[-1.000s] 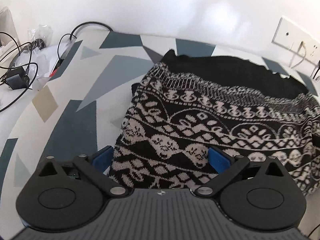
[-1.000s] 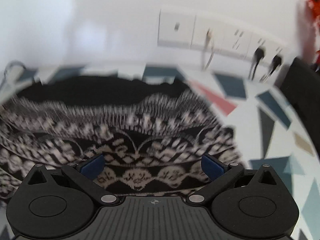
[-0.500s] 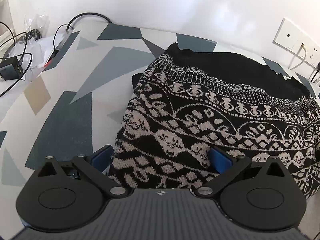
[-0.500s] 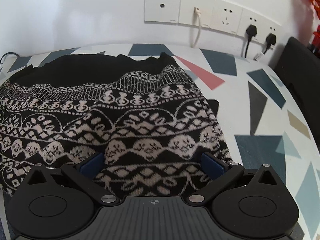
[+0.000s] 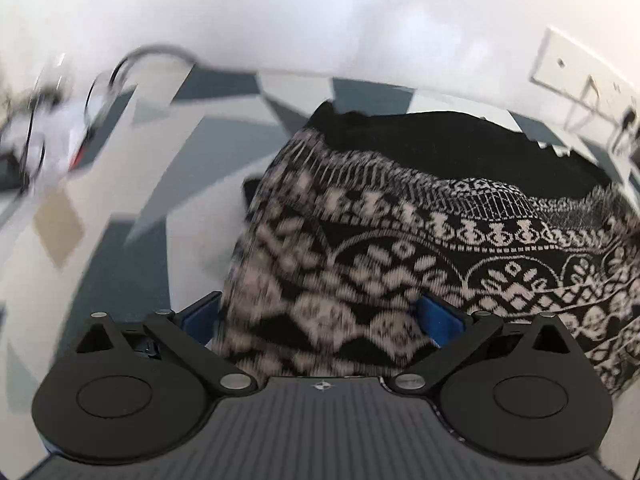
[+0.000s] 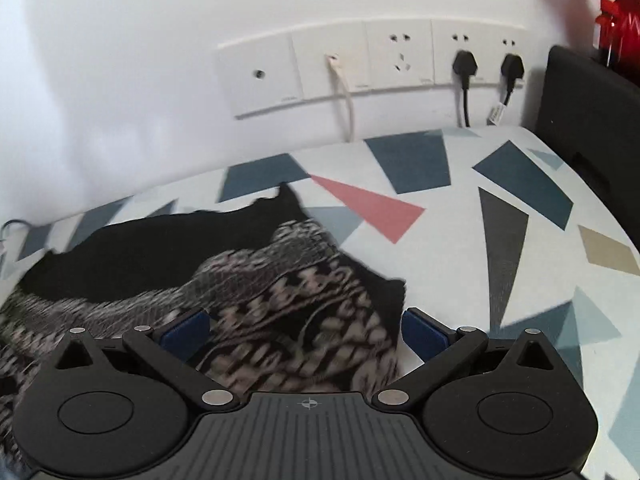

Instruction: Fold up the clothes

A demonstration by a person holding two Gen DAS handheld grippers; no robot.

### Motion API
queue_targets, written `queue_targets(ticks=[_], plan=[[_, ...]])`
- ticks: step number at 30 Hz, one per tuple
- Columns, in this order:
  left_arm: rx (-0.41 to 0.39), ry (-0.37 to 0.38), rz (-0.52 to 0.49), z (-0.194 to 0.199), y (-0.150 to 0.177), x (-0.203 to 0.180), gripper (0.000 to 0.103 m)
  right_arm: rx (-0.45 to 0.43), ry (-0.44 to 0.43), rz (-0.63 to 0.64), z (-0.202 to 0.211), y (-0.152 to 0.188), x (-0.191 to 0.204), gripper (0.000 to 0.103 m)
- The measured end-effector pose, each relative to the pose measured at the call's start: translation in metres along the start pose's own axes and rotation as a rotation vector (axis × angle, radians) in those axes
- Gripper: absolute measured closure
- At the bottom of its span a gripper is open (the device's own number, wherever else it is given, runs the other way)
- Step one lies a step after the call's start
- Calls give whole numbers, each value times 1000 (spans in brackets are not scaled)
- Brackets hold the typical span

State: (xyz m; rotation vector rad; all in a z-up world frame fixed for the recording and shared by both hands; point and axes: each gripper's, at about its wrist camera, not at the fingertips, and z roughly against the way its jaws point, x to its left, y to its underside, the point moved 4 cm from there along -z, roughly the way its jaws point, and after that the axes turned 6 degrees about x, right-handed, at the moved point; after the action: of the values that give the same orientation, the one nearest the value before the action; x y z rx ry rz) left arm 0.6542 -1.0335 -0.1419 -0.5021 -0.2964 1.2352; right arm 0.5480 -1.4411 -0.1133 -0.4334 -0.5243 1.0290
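Right hand-held gripper (image 6: 304, 330) at bottom of frame, blue pads wide apart, patterned knit sweater (image 6: 304, 304) bunched between them; fabric blurred. Whether pads touch the knit: cannot tell. Plain black part of the garment spreads to the left centre. Tabletop (image 6: 500, 184) covered in white cloth with grey, blue and pink triangles. Wall socket strip (image 6: 368, 64) upper centre: one white cable, two black plugs (image 6: 466, 65). Dark object (image 6: 592, 120) at right edge.
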Motion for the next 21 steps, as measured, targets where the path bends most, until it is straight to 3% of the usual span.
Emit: queue_targets(ticks=[4,10,18,21], plan=[[15,24,13,-9,-11,3,0,42,24,-74,-23,-13,-9,1],[38,59,32,-24,-29,7,0,100,43,2,-44,-8,-6,1],[47,56,67,-36,-44,3,0,2,31,-44,-47,-10,-5,1],[23,55,68,-35,-41,2,0,25,69,-30,-50,-14,-1,1]])
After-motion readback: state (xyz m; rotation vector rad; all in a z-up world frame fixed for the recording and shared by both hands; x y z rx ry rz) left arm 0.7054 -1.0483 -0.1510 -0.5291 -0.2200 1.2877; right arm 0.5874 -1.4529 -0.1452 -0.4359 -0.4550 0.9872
